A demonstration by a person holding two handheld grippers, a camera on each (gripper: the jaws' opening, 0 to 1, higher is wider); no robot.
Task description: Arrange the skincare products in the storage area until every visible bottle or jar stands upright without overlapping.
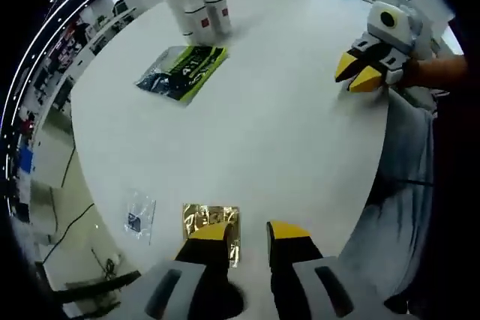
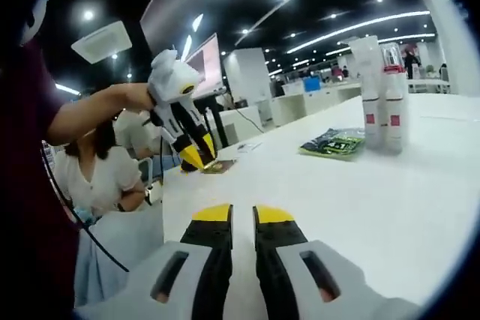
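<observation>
Three white skincare bottles [image 1: 199, 5] with red labels stand upright, close together, at the far side of the round white table [image 1: 262, 148]; the right gripper view shows these bottles [image 2: 382, 95] at the right. In front of them a green-and-black sachet pack [image 1: 182, 71] lies flat. A gold sachet [image 1: 211, 224] lies at the near edge, partly under one jaw of my left gripper [image 1: 247, 231], which is open with nothing between its jaws. My right gripper [image 2: 242, 215] hovers over the table, jaws nearly together and empty, and appears from the left gripper view [image 1: 358, 74] at the table's right edge.
A small clear bag [image 1: 139, 217] lies left of the gold sachet. A seated person [image 2: 97, 177] is beside the table's edge, behind the left gripper [image 2: 191, 157]. Cables run on the floor past the near-left edge. More desks stand in the background.
</observation>
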